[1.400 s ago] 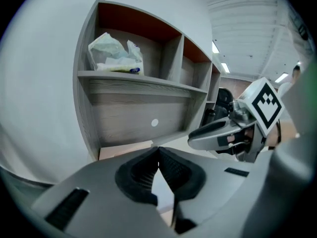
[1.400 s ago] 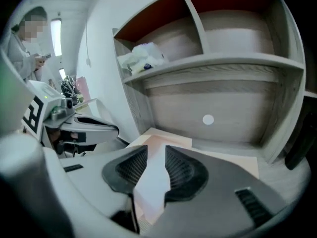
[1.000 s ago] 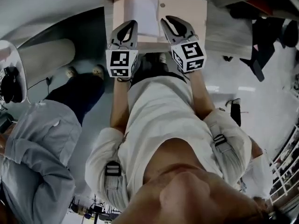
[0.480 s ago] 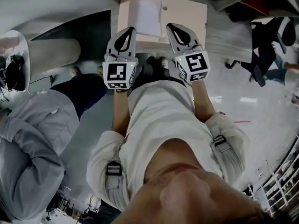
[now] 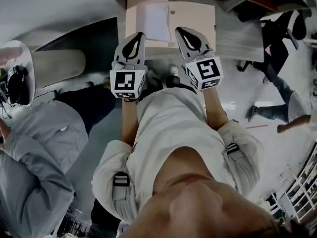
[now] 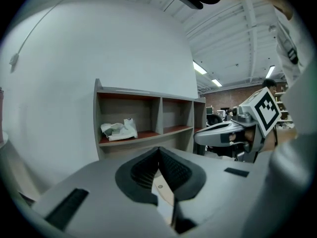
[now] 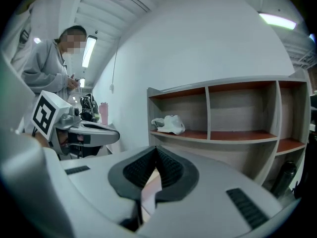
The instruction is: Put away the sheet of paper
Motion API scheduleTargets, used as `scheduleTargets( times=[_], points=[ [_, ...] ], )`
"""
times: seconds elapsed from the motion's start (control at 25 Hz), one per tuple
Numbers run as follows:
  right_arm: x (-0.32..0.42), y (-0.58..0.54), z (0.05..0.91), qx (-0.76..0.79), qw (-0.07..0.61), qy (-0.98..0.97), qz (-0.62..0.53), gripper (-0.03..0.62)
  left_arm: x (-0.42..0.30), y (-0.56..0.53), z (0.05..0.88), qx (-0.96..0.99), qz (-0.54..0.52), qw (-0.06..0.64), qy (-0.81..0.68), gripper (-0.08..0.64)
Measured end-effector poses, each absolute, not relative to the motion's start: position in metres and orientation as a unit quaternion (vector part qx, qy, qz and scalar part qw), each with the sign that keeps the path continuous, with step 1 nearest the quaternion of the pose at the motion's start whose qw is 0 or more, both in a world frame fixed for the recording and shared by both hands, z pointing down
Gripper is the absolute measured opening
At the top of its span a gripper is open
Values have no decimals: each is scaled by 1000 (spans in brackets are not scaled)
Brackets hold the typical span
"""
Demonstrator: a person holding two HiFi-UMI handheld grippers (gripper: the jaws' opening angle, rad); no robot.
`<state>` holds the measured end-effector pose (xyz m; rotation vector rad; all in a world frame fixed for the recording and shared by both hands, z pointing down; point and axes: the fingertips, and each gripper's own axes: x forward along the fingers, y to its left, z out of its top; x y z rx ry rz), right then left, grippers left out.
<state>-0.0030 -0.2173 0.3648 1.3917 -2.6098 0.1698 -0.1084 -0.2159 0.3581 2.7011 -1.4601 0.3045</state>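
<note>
The white sheet of paper (image 5: 153, 19) lies flat on a light wooden tabletop (image 5: 195, 16) at the top of the head view. My left gripper (image 5: 137, 36) hangs over the sheet's near left corner, and my right gripper (image 5: 181, 31) is just off its right edge. Both are above the table. In the left gripper view the left gripper (image 6: 159, 150) has its dark pads meeting at the tip, shut with nothing between them. The right gripper (image 7: 156, 150) looks the same in its own view, shut and empty. Tan wood shows below both pairs of pads.
A grey shelf unit with red boards (image 6: 148, 115) stands against the white wall ahead, with a crumpled white bag (image 6: 119, 129) in its left bay. A person in a grey top (image 5: 34, 148) stands at my left. Another person (image 5: 282, 108) walks at the right.
Both grippers have drawn back a little from the table towards my body and look larger in the head view. The sheet has stayed on the table. The person at the right has come into view.
</note>
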Motion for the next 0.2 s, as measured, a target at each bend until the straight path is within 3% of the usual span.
scheduleTargets(
  times=[0.2],
  points=[
    [-28, -219, 357, 482, 88, -870, 57, 20, -129, -219, 353, 883, 97, 24, -458, 21]
  ],
)
